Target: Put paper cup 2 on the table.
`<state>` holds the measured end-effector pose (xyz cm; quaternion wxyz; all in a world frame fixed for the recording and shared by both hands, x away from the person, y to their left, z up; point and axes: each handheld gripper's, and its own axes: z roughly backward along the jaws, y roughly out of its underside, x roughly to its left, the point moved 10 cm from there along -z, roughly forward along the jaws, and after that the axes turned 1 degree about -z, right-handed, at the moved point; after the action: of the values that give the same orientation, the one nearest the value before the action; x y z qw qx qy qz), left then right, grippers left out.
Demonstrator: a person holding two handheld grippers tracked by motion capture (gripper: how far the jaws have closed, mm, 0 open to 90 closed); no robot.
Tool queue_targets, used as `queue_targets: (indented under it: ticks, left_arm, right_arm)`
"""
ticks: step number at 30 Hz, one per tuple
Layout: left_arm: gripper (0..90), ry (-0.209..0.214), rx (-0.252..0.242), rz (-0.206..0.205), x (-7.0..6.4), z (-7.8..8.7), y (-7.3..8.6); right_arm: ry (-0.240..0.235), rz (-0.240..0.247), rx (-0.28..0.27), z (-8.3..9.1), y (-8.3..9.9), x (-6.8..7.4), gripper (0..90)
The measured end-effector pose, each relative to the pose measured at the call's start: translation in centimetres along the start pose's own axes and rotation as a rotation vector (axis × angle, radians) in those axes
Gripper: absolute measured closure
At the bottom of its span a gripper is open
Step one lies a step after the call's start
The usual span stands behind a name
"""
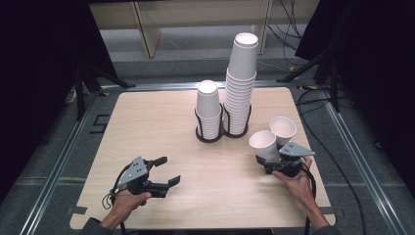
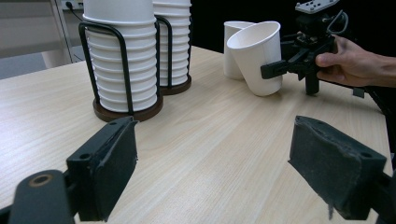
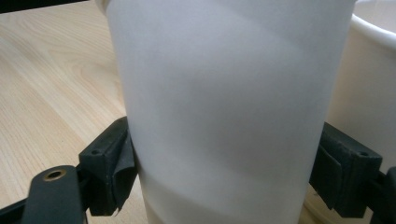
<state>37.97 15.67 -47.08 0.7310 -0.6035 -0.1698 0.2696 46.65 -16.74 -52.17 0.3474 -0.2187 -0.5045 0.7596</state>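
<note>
The left gripper [image 1: 167,172] is held low over the wooden table [image 1: 161,127] with its jaws spread wide and nothing between them. In the left gripper view the worn, frayed foam of its pads [image 2: 112,163] is revealed, a detail not resolved from the high view.

The right gripper [image 1: 268,162] is closed on a white paper cup [image 1: 263,145], gripped low on its wall. In the right gripper view the smooth, matte cup wall [image 3: 224,107] is seen pressed between both black pads [image 3: 109,163], with a curled edge of pad material at the near jaw. The left gripper view shows what the other views do not: the held cup [image 2: 259,58] is tilted, its mouth leaning away from the right gripper [image 2: 275,70], its base at or just above the table surface. The cup interior is seen from above as hollow.

Just beyond the held cup, a second paper cup [image 1: 283,129] stands upright on the table, touching or nearly touching the first.

Farther from both grippers, two black wire holders with dark round bases are placed side by side. The shorter cup stack [image 1: 208,110] is contained in the holder ahead of the left gripper; the taller cup stack [image 1: 241,81] rises well above its holder. Ribbed rims are visible on the nested cups [image 2: 123,60].
</note>
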Motion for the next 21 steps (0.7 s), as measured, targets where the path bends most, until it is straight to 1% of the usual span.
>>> queue_targets:
  ticks: [1, 2, 3, 4, 5, 6, 7, 8, 9, 10, 11, 12, 13, 14, 15, 16, 18, 19, 20, 21]
  left_arm:
    - [14.6, -0.001, 0.0, -0.001, 0.0, 0.0, 0.0]
    - [14.6, 0.0, -0.002, -0.001, 0.0, 0.0, 0.0]
    - [14.6, -0.001, -0.003, -0.001, 0.0, 0.0, 0.0]
    - [14.6, -0.008, 0.01, -0.002, 0.1, 0.1, 0.0]
    - [14.6, -0.01, 0.015, -0.003, 0.1, 0.2, 0.1]
    - [14.6, -0.007, 0.009, -0.002, 0.0, 0.1, 0.0]
    - [14.6, -0.009, 0.017, -0.002, 0.0, 0.2, 0.1]
    - [14.6, -0.009, 0.015, -0.003, 0.0, 0.2, 0.1]
    - [14.6, -0.009, 0.014, -0.005, 0.0, 0.2, 0.0]
    - [14.6, -0.009, 0.014, -0.005, 0.0, 0.2, 0.0]
    - [14.6, -0.009, 0.014, -0.003, 0.0, 0.2, 0.0]
    - [14.6, -0.009, 0.017, -0.003, 0.0, 0.2, 0.1]
    - [14.6, -0.009, 0.016, -0.005, 0.0, 0.2, 0.1]
    - [14.6, -0.009, 0.015, -0.007, 0.0, 0.2, 0.1]
    - [14.6, -0.009, 0.015, -0.007, 0.0, 0.2, 0.1]
    - [14.6, -0.009, 0.015, -0.006, 0.0, 0.2, 0.1]
    - [14.6, -0.01, 0.015, -0.006, 0.0, 0.2, 0.1]
    - [14.6, -0.011, 0.014, -0.007, 0.0, 0.2, 0.0]
    - [14.6, -0.003, -0.004, -0.005, 0.0, 0.1, -0.1]
    - [14.6, 0.001, -0.012, -0.005, -0.1, 0.0, -0.1]
  right_arm:
    - [0.005, 0.017, -0.008, 0.0, -0.1, -0.2, 18.9]
    - [0.001, -0.014, 0.012, 0.2, 0.1, 0.0, 18.9]
    - [0.011, 0.005, 0.004, 0.3, 0.0, -0.2, 18.8]
    - [0.011, 0.008, 0.017, 0.4, 0.1, -0.3, 18.8]
    - [0.0, -0.025, 0.027, 0.5, 0.3, -0.1, 18.7]
    - [-0.003, -0.023, 0.03, 0.6, 0.3, -0.1, 18.6]
    - [-0.007, -0.028, 0.023, 0.6, 0.3, -0.1, 18.6]
    - [-0.01, -0.029, 0.026, 0.7, 0.4, 0.0, 18.5]
    - [0.0, -0.014, 0.031, 0.8, 0.4, -0.2, 18.4]
    - [0.01, 0.002, 0.022, 0.8, 0.3, -0.3, 18.3]
    - [0.003, -0.047, 0.049, 1.0, 0.6, 0.2, 18.2]
    - [-0.001, -0.01, 0.03, 0.9, 0.4, 0.0, 18.2]
    - [-0.003, -0.008, 0.035, 0.9, 0.5, 0.1, 18.2]
    - [-0.003, 0.028, 0.027, 0.8, 0.3, 0.0, 18.2]
    - [-0.024, 0.002, 0.052, 0.9, 0.6, 0.5, 18.2]
    - [-0.02, 0.017, 0.048, 0.8, 0.6, 0.4, 18.3]
    - [-0.04, 0.018, 0.074, 0.7, 0.9, 0.9, 18.3]
    - [-0.039, 0.003, 0.072, 0.6, 0.9, 1.1, 18.3]
    - [-0.039, 0.005, 0.066, 0.5, 0.9, 1.1, 18.3]
    - [-0.052, -0.014, 0.082, 0.5, 1.0, 1.4, 18.3]
